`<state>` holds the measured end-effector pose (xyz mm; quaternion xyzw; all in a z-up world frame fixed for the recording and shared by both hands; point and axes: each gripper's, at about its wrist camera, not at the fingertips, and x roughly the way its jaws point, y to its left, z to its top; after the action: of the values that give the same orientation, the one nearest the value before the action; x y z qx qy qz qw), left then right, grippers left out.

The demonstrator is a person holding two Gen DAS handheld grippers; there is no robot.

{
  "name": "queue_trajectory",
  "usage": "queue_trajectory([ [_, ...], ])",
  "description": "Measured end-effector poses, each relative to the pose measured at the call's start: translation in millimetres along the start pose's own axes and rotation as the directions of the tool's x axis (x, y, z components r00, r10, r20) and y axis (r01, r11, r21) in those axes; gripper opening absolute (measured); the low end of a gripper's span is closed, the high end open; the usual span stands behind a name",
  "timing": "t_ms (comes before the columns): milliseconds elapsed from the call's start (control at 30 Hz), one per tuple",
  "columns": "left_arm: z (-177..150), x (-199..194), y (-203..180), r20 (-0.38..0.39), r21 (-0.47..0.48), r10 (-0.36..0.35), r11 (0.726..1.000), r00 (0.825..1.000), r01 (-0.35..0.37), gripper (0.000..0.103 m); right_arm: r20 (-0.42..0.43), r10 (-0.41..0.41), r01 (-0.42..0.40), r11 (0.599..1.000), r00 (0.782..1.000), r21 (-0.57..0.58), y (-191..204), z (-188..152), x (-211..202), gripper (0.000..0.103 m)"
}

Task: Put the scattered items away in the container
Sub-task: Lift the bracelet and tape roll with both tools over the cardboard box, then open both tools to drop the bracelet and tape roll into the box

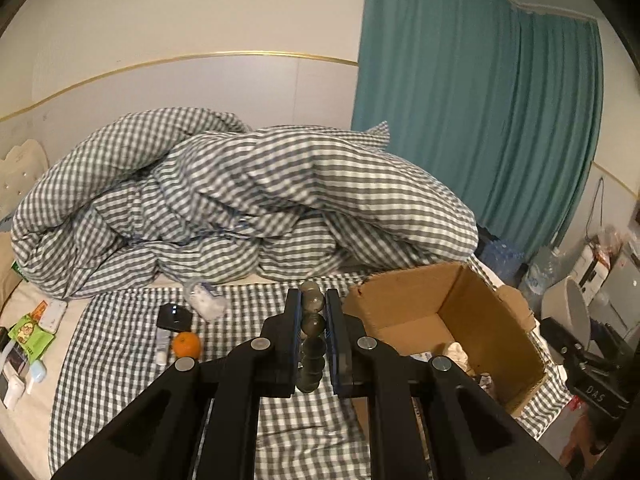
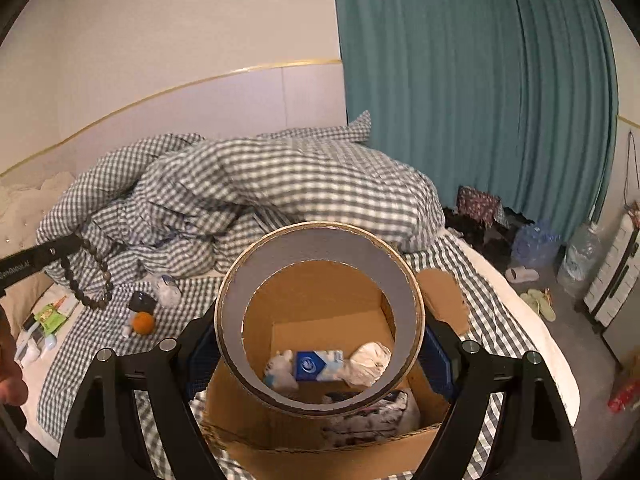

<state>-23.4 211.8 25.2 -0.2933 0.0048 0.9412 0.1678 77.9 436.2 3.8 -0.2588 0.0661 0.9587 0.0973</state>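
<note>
A: left claw [image 1: 313, 334] status?
B: clamped tight on a string of dark beads [image 1: 312, 320]; in the right wrist view the bead loop hangs from its tip, over the bed at left
A: right claw [image 2: 320, 354]?
B: jaws wide, pads pressing both sides of a tape roll [image 2: 320, 252]. Roll is held on edge, hole facing the camera
A: where's the container?
B: cardboard box [image 1: 486, 320] on the bed, flaps up, open top. Right claw and roll sit right over it; through the roll's hole you see the inside
A: contents?
B: blue tissue pack [image 2: 318, 365], crumpled white wad [image 2: 370, 362] beside it, a patterned pouch [image 2: 374, 414] nearer the front wall
A: what's loose on the bed?
B: orange [image 1: 186, 345] on the checked sheet [image 1: 120, 360], black puck-like device [image 1: 174, 317] just behind it, small white tube [image 1: 162, 346] touching the orange's left side, a white wrapped bundle [image 1: 206, 298] further back
A: anything else?
B: green packet [image 1: 30, 338] and small white bits at the bed's left edge. Checked duvet [image 1: 240, 200] heaped behind, teal curtain [image 1: 480, 100] to the right
</note>
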Motion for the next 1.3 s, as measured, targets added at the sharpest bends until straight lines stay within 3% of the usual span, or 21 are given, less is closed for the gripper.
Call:
queue_trajectory([
  [200, 1, 15, -27, -0.016, 0.029, -0.020, 0.999, 1.000, 0.020, 0.011, -0.069, 0.002, -0.002, 1.000, 0.998, 0.007, -19, -10, 27, 0.084],
  [300, 0, 23, -39, -0.027, 0.046, -0.030, 0.998, 0.999, 0.031, 0.011, -0.094, -0.015, 0.013, 1.000, 0.995, -0.024, -21, -14, 37, 0.092],
  [733, -5, 47, -97, -0.076, 0.112, -0.102, 0.988, 0.992, 0.110, 0.011, -0.024, -0.076, 0.077, 0.996, 0.997, 0.051, -71, -11, 16, 0.097],
  [1100, -7, 76, -164, -0.132, 0.163, -0.175, 0.967, 0.976, 0.196, 0.011, -0.033, -0.100, 0.101, 0.993, 0.995, 0.065, -100, -20, 10, 0.097],
  [1300, -18, 88, -186, -0.168, 0.189, -0.178, 0.960, 0.970, 0.209, 0.011, -0.029, -0.117, 0.119, 0.989, 0.993, 0.083, -113, -23, 4, 0.097],
])
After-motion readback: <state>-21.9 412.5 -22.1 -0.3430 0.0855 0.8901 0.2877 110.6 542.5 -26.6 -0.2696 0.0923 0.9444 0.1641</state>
